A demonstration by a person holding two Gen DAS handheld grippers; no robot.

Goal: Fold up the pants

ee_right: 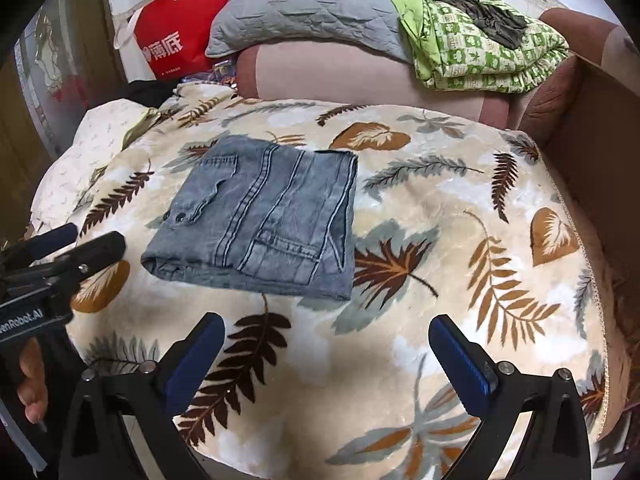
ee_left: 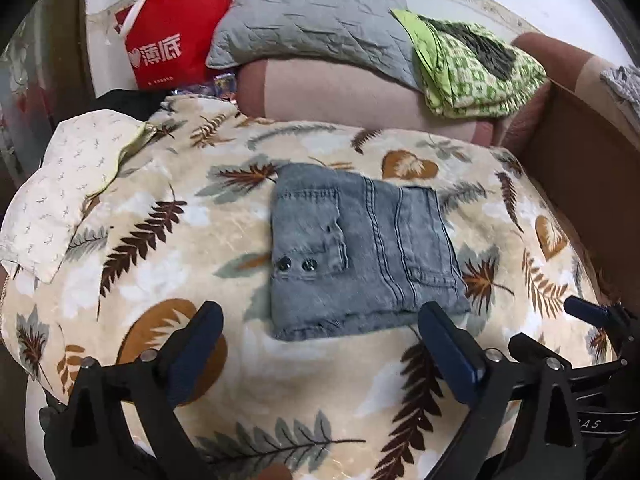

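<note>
Grey denim pants (ee_left: 360,252) lie folded into a compact rectangle on the leaf-print blanket (ee_left: 160,240), two dark buttons at their left edge. My left gripper (ee_left: 320,320) is open and empty, just in front of the pants' near edge. In the right wrist view the pants (ee_right: 260,220) sit left of centre, and my right gripper (ee_right: 328,332) is open and empty, a little short of them and to their right. The left gripper (ee_right: 86,236) shows at the far left of that view, and the right gripper's fingers (ee_left: 584,312) at the far right of the left wrist view.
A cream pillow (ee_left: 64,188) lies at the blanket's left edge. Behind are a grey pillow (ee_left: 312,20), a pink bolster (ee_left: 340,92), a folded green quilt (ee_left: 476,68) and a red bag (ee_left: 172,36). A brown cardboard box (ee_left: 588,168) stands at the right.
</note>
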